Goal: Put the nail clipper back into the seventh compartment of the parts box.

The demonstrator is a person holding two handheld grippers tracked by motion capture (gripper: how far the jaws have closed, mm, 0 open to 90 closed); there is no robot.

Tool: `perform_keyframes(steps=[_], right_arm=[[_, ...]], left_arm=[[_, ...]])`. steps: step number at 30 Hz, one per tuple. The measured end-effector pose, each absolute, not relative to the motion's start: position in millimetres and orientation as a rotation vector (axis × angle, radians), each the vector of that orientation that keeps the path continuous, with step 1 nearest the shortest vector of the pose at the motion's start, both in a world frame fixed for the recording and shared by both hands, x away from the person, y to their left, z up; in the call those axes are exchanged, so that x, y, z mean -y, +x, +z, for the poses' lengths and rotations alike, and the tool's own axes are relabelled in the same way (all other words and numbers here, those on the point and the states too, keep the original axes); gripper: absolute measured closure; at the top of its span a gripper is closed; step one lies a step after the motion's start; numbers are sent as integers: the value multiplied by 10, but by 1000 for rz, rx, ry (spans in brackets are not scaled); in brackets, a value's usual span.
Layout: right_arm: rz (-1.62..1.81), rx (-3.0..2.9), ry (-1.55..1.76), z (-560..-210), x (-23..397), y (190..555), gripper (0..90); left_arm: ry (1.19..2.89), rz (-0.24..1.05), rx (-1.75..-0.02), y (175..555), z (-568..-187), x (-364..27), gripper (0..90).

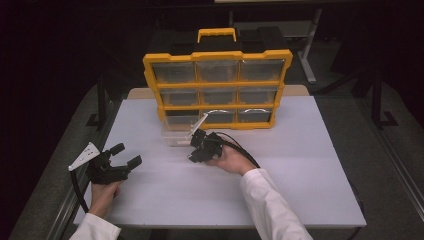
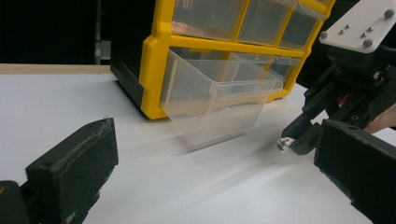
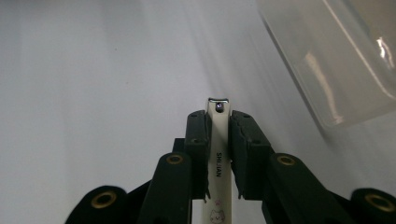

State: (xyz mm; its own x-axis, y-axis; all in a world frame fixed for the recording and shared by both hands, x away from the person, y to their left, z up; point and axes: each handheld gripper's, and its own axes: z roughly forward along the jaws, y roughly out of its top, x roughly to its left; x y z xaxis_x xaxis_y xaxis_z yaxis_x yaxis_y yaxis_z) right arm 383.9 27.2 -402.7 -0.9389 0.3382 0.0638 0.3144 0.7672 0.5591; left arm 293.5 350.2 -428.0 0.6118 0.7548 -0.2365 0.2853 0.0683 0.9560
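Holding: white nail clipper [image 3: 218, 154] clamped between the pads of the right gripper [image 1: 199, 148], jaws closed narrow on its flat sides
Clipper place: lower centre of the right gripper view, cutting tip [image 3: 218, 103] poking past the pads; seen as a small white tip [image 2: 283, 144] at the right of the left gripper view
Clipper long axis: running straight along the jaws, bottom to top in the right gripper view, tip leading
Target, judged: clear plastic drawer [image 1: 176, 134], pulled partway out of the bottom-left slot of the yellow organizer [image 1: 218, 56], mouth facing up
Direction from tool: drawer up and to the right in the right gripper view [image 3: 336, 60]; up and left of the gripper in the high view, close by, no contact visible
Height relation: clipper tip close above the white table [image 1: 300, 165] in the left gripper view, below the drawer's rim [image 2: 243, 86]
Next move, judged: lifting over the front rim, then tipping the clipper tip-first into the drawer
Nearer hand: right, just beside the drawer
Left gripper [image 1: 120, 160]: jaws spread wide, nothing between them, lower left of the high view, well apart from the drawer
Risk, judged: front wall of the drawer catching the tip on a low approach
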Motion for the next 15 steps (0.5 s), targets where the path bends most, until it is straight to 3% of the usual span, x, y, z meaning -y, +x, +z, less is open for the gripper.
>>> perform_keyframes(steps=[15], right_arm=[[933,-2889,541,-3797,-221,3848,763]], left_arm=[[1516,440,-915,2937,-4282,-3498,0]])
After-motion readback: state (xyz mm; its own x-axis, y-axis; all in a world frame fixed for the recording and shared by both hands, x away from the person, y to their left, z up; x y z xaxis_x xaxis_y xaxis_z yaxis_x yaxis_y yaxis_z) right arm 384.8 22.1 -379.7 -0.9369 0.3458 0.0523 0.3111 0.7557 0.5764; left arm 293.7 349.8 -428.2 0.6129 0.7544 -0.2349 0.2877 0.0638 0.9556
